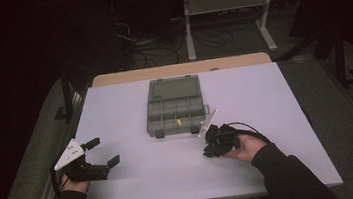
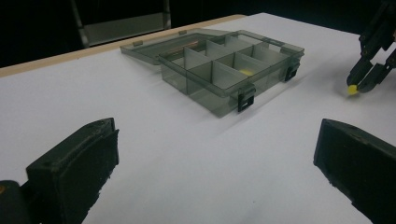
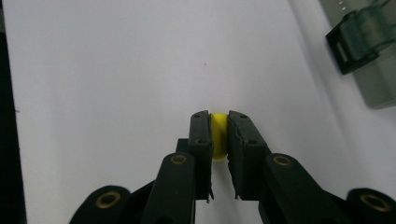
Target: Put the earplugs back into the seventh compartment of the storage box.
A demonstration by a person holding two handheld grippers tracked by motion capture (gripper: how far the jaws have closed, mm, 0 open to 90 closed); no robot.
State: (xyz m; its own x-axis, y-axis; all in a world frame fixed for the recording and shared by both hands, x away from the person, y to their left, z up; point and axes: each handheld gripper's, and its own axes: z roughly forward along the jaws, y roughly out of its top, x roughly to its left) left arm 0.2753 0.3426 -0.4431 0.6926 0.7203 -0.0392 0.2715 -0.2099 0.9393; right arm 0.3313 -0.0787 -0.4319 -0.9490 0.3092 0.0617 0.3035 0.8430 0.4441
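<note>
A white table top [image 1: 183,174] is lying in a dark room, with cables and a metal stand on the floor at the top of the high view. At lower left, you are holding your left gripper [image 1: 104,152] with its jaws spread wide, nothing between them. In the centre, a clear grey compartment box [image 1: 176,110] is sitting open, a small yellow piece [image 1: 179,123] in one compartment. Just right of the box's front corner, your right gripper [image 3: 218,135] is pinching a small yellow ball [image 3: 218,137] against the table.
</note>
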